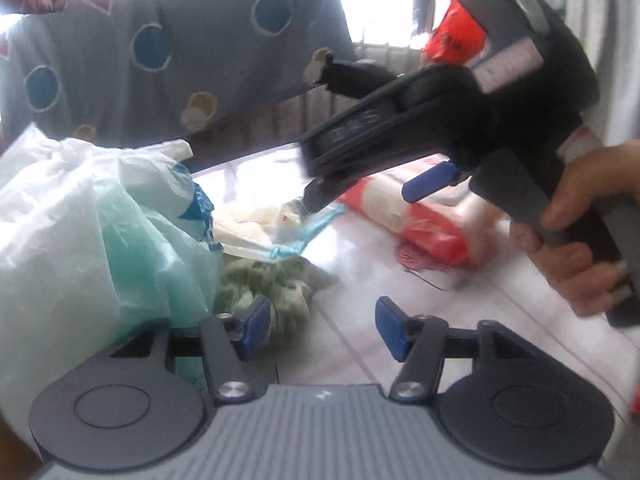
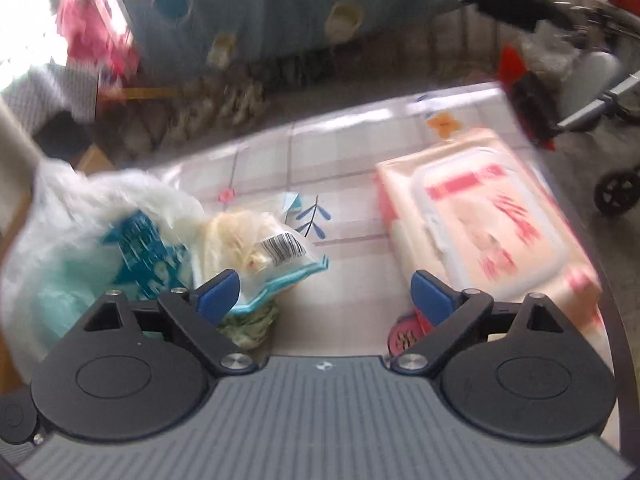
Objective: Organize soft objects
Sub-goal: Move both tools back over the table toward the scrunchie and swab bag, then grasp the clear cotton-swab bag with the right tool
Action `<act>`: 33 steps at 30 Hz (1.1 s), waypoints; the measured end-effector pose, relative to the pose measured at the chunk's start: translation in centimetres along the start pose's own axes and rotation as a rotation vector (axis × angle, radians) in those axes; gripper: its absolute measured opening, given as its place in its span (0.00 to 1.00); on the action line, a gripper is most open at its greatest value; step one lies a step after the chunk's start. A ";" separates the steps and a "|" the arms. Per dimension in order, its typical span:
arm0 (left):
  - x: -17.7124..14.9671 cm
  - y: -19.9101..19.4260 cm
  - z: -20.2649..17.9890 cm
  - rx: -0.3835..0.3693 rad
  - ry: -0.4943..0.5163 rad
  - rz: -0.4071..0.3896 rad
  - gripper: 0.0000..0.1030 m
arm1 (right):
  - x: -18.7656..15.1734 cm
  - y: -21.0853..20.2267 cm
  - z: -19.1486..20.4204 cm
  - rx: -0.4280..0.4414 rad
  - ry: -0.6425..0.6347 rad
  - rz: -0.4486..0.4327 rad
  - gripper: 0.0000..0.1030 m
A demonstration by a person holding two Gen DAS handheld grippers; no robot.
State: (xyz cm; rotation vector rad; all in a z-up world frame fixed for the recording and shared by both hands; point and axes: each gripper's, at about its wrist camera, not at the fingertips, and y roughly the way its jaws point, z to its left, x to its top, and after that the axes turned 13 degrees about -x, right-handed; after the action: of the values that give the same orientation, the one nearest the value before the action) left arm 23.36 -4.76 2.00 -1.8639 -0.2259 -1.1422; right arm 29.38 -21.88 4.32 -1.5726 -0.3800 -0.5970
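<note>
My left gripper (image 1: 325, 328) is open over the table, with nothing between its blue pads; its left pad is close to a green-and-white cloth bundle (image 1: 268, 284). A hand holds my right gripper (image 1: 372, 190) above the table, also open and empty (image 2: 325, 294). Under it lie a clear packet (image 2: 256, 244) with a cream soft item and a barcode, the green bundle (image 2: 252, 324), and a pink-and-red wipes pack (image 2: 488, 216) on the right. A white and teal plastic bag (image 1: 80, 220) bulges at the left. A small pink round thing (image 2: 404, 334) sits by the right pad.
The table (image 2: 344, 152) has a pale tiled-pattern cover. Behind it hangs a grey cloth with blue circles (image 1: 160, 40). A red bag (image 1: 452, 36) hangs at the back right. A wheeled frame (image 2: 616, 196) stands past the table's right edge.
</note>
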 end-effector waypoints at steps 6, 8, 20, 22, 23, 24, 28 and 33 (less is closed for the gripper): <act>0.9 3.8 0.5 0.052 -0.015 0.060 0.57 | 1.8 5.4 3.3 -0.051 -0.090 0.009 0.89; 0.5 4.6 1.2 0.050 -0.044 0.114 0.55 | 1.6 6.8 4.5 -0.085 -0.151 0.027 0.88; -3.8 -2.1 0.3 -0.102 -0.030 0.234 0.56 | -2.0 4.4 6.0 -0.106 -0.212 0.108 0.74; -5.2 -3.9 0.0 -0.107 -0.031 0.230 0.56 | -3.2 3.4 6.0 -0.108 -0.219 0.114 0.74; -5.9 -4.7 -0.2 -0.107 -0.029 0.228 0.56 | -3.9 2.8 6.0 -0.105 -0.219 0.116 0.74; -6.6 -5.4 -0.5 -0.105 -0.028 0.227 0.56 | -4.7 2.1 5.9 -0.109 -0.228 0.115 0.74; -8.5 -7.7 -1.4 -0.115 -0.039 0.230 0.57 | -7.6 -0.6 5.4 -0.104 -0.242 0.128 0.74; -10.3 -9.7 -1.1 -0.131 -0.037 0.218 0.57 | -9.2 -3.2 4.1 -0.083 -0.234 0.154 0.72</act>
State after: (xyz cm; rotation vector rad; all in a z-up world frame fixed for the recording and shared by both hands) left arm 11.59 2.82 -0.06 -1.9714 0.0327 -0.9928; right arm 20.66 -16.52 1.52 -1.7399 -0.4085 -0.3135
